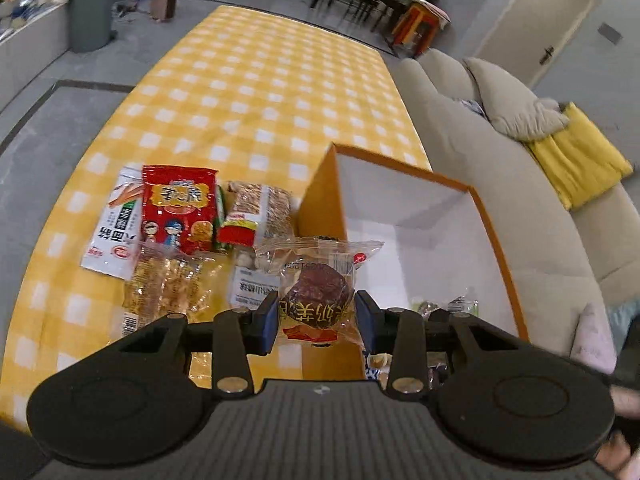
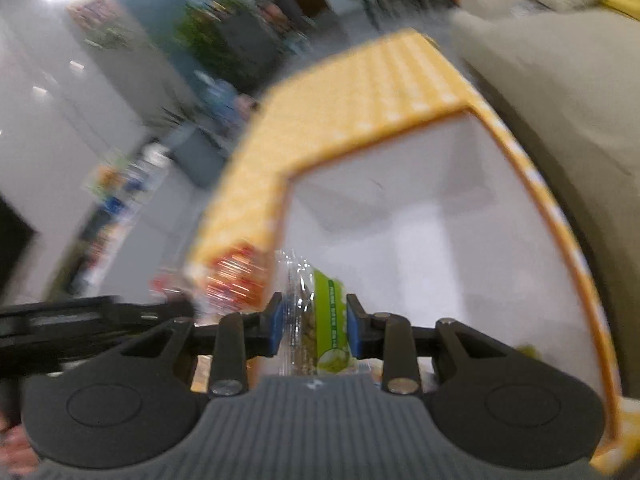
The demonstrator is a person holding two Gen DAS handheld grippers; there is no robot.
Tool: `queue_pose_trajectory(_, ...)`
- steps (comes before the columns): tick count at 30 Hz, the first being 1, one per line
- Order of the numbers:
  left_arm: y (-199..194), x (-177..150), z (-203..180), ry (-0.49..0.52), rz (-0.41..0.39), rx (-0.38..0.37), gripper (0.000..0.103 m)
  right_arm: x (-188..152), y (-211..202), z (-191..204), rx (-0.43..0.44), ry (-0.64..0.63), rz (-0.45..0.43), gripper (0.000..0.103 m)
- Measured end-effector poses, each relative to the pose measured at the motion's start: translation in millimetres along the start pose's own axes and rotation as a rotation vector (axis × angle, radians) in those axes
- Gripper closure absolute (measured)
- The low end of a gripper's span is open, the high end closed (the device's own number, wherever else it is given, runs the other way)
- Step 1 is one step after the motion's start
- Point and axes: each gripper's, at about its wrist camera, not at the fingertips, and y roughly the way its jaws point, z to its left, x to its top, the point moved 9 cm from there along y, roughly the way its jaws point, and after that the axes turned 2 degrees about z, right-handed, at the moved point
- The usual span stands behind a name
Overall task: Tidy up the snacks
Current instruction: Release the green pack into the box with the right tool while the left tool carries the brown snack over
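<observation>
In the left wrist view my left gripper (image 1: 316, 320) is shut on a clear packet with a round brown cake (image 1: 318, 292), lifted above the table beside the left wall of the orange box (image 1: 320, 200). Several wrapped snacks lie in the box's near corner (image 1: 444, 306). On the cloth left of the box lie a red packet (image 1: 178, 208), a white packet (image 1: 116, 228), a nut bar (image 1: 256, 216) and a clear bag of yellow crisps (image 1: 168, 288). The right wrist view is blurred: my right gripper (image 2: 316, 326) is shut on a green-labelled clear packet (image 2: 326, 320) over the box's white inside (image 2: 440, 240).
The yellow checked tablecloth (image 1: 260, 80) stretches far beyond the snacks. A beige sofa (image 1: 500, 184) with a grey cushion and a yellow one runs along the table's right side. A grey bin (image 1: 92, 12), a pink case and dining chairs stand on the floor at the back.
</observation>
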Motion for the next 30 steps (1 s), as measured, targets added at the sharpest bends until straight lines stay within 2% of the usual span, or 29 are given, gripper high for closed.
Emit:
queue_pose_trajectory(2, 3, -8, -9, 0.044, 0.004, -0.023, 0.059, -1, 8, -18, -0.085, 0.019, 0.026, 0.073)
queue_pose_trajectory(5, 9, -15, -18, 0.054, 0.031, -0.069, 0.059, -3, 21, -36, -0.189, 0.005, 0.059, 0.073)
queue_pose_trajectory(10, 9, -15, -25, 0.091, 0.031, -0.073, 0.059, -7, 33, -34, -0.231, -0.017, 0.075, 0.073)
queue_pose_trajectory(15, 7, -14, -23, 0.079, 0.025, -0.088, 0.059, -12, 45, -39, -0.37, -0.146, 0.091, 0.072)
queue_pose_trajectory(19, 3, -14, -22, 0.106, 0.018, -0.08, 0.058, -10, 42, -39, -0.374, -0.159, 0.08, 0.063)
queue_pose_trajectory(22, 1, -13, -21, 0.082, 0.024, -0.086, 0.058, -10, 44, -38, -0.363, -0.16, 0.085, 0.062)
queue_pose_trajectory(26, -7, -13, -23, 0.099, 0.006, -0.068, 0.058, -11, 39, -33, -0.356, -0.168, 0.069, 0.063)
queue_pose_trajectory(27, -9, -12, -23, 0.1, 0.002, -0.067, 0.058, -11, 37, -31, -0.348, -0.172, 0.061, 0.065)
queue_pose_trajectory(28, -11, -12, -23, 0.097, -0.002, -0.067, 0.058, -10, 34, -28, -0.336, -0.177, 0.056, 0.073)
queue_pose_trajectory(29, -13, -12, -23, 0.092, -0.004, -0.067, 0.058, -9, 30, -26, -0.314, -0.177, 0.053, 0.085)
queue_pose_trajectory(30, -15, -12, -23, 0.089, -0.008, -0.069, 0.058, -9, 27, -25, -0.291, -0.17, 0.054, 0.089)
